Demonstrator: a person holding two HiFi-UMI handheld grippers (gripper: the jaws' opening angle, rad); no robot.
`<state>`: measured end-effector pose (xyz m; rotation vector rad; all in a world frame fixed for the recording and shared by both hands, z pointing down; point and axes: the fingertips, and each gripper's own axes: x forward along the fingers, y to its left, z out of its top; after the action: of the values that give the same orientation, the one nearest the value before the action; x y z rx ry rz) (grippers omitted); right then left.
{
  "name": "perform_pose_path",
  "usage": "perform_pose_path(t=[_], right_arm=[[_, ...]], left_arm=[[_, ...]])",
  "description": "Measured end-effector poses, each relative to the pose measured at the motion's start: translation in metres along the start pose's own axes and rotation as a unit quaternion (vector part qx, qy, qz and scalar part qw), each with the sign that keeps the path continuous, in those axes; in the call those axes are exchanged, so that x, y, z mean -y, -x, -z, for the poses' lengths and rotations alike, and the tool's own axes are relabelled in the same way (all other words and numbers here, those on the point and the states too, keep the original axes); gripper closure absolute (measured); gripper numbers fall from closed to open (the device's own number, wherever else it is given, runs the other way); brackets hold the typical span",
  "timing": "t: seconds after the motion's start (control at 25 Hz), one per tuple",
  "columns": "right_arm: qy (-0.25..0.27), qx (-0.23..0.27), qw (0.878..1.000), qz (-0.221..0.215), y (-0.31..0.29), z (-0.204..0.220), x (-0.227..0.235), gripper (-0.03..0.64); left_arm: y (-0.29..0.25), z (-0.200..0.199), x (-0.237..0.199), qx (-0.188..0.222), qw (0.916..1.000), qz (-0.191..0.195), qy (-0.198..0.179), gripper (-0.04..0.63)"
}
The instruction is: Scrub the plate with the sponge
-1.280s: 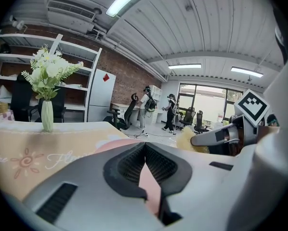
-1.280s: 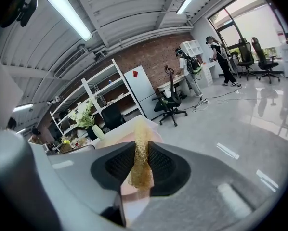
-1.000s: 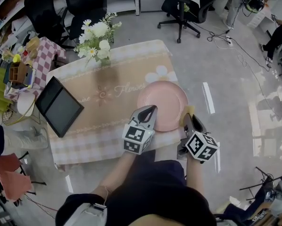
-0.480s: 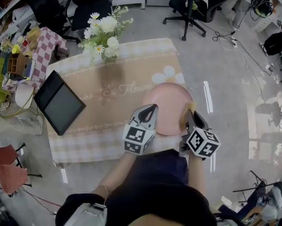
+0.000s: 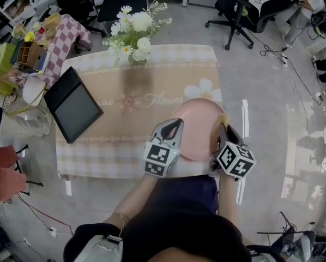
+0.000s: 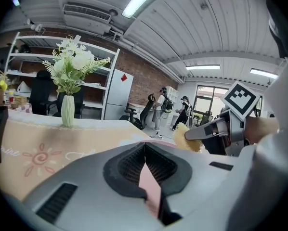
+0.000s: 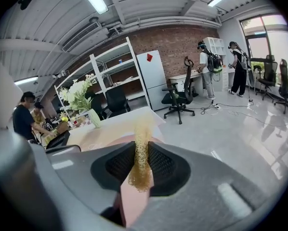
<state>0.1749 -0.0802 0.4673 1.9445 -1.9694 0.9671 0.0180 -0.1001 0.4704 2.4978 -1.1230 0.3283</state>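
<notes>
A pink plate (image 5: 198,125) lies flat near the table's front right edge. My left gripper (image 5: 175,124) is over the plate's left rim, jaws closed together with nothing seen clamped; pink plate (image 6: 151,189) shows through the gap below the tips of the left gripper (image 6: 144,148). My right gripper (image 5: 223,127) is at the plate's right rim, shut on a yellow sponge (image 5: 224,118). In the right gripper view the sponge (image 7: 141,162) sticks up from between the jaws of the right gripper (image 7: 143,150), over the plate (image 7: 134,201). The left gripper view shows the sponge (image 6: 189,138) too.
The table (image 5: 114,130) carries a beige flower-print cloth, a vase of white flowers (image 5: 133,29) at the back and a black tablet (image 5: 73,105) at the left. A cluttered checkered side table (image 5: 48,40) stands far left, office chairs (image 5: 239,7) behind. People stand in the background.
The head view has shifted, so the table sits higher and further right in the picture. Both grippers keep their places at the plate's two rims; the sponge stays gripped.
</notes>
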Motion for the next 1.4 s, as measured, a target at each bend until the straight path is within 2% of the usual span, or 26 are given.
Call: perform_pose_path(t=[0.24,0.68,1.2,1.4], right_arm=[[0.005,-0.020,1.000,-0.010,-0.016,0.000,0.004,0.537],[0.013,-0.060,0.998,0.014,-0.042,0.008,0.010,0.537],[0.020,-0.081,0.996,0.032,-0.057,0.014,0.014,0.537],[0.005,-0.088,0.996,0.032,-0.064,0.019,0.016,0.537]], left_arm=[[-0.002,0.000,-0.006,-0.003,0.9997,-0.025,0.001,0.584],[0.003,0.003,-0.022,-0.009,0.9983,-0.057,0.004,0.584],[0.002,0.007,-0.034,-0.015,0.9976,-0.066,0.012,0.584],[0.001,0.008,-0.036,-0.012,0.9974,-0.069,0.016,0.584]])
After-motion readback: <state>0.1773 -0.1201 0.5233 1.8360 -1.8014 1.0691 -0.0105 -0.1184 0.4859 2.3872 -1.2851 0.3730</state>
